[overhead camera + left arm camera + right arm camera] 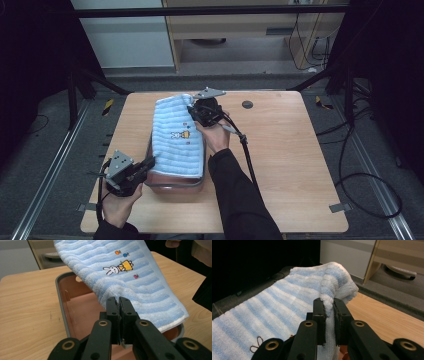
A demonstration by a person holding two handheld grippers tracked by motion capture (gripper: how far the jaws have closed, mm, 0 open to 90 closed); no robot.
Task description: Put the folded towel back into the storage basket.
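Note:
A blue-and-white striped towel (pixel 177 135) with a stitched rabbit lies draped over a reddish-brown tray (pixel 175 188) with a grey rim, in the middle of the table. My left gripper (pixel 150 162) is at the towel's near left corner. In the left gripper view its jaws (pixel 118 301) are shut, pinching the towel (pixel 130 277) edge above the tray (pixel 58 290). My right gripper (pixel 194 110) is at the towel's far right corner. There it (pixel 329 302) is shut on a bunched fold of the towel (pixel 274 305), which is lifted off the table.
The wooden table (pixel 290 150) has bare room to the right of the tray and a small black round hole (pixel 247 104) near its far edge. The right gripper's cable (pixel 247 155) trails along the forearm. A light wooden cabinet (pixel 250 30) stands beyond the table.

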